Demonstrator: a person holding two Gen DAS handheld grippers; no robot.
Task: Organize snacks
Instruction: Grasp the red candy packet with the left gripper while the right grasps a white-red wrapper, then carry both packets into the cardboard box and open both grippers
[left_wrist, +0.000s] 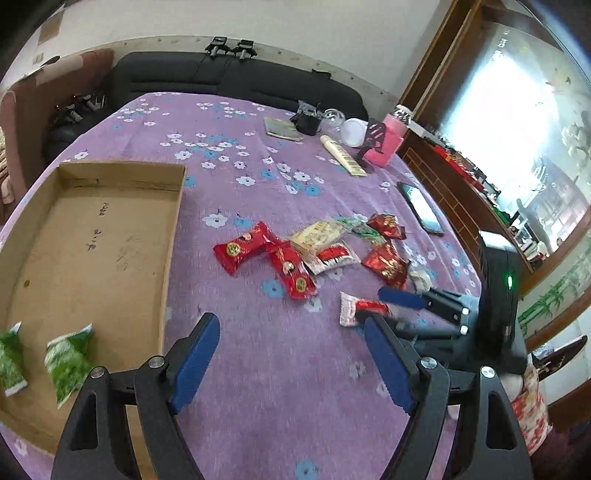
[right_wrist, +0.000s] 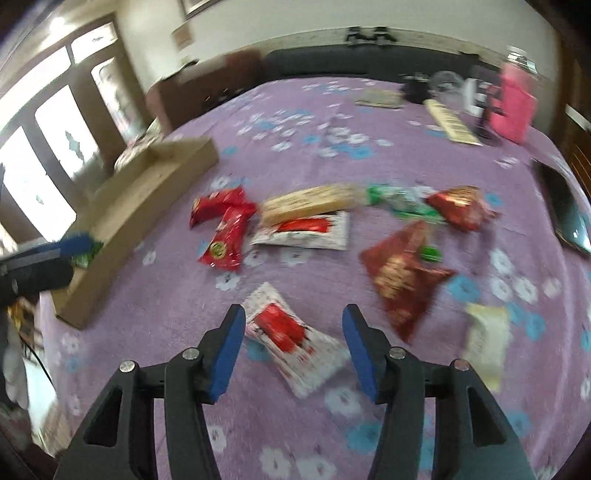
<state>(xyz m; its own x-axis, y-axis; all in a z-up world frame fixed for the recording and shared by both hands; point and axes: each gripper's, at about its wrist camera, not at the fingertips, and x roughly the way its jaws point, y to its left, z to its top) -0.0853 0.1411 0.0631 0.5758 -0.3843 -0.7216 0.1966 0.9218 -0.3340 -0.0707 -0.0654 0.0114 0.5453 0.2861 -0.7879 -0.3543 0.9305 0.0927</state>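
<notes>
A shallow cardboard box (left_wrist: 92, 236) lies on the purple flowered cloth at the left and holds two green snack packs (left_wrist: 68, 360). My left gripper (left_wrist: 291, 354) is open and empty over bare cloth just right of the box. A heap of snack packets lies mid-table: red packs (left_wrist: 245, 251), a beige bar (left_wrist: 317, 236), dark red triangular packs (left_wrist: 386, 264). My right gripper (right_wrist: 293, 347) is open, its blue pads on either side of a white-and-red packet (right_wrist: 291, 339) lying flat on the cloth. That packet shows in the left wrist view (left_wrist: 354, 308).
A phone (left_wrist: 421, 208) lies near the right edge. At the far end stand a pink box (left_wrist: 388, 142), a white cup (left_wrist: 352, 133), a long beige pack (left_wrist: 343, 157) and a dark pouch (left_wrist: 308, 120). A dark sofa (left_wrist: 229, 77) runs behind.
</notes>
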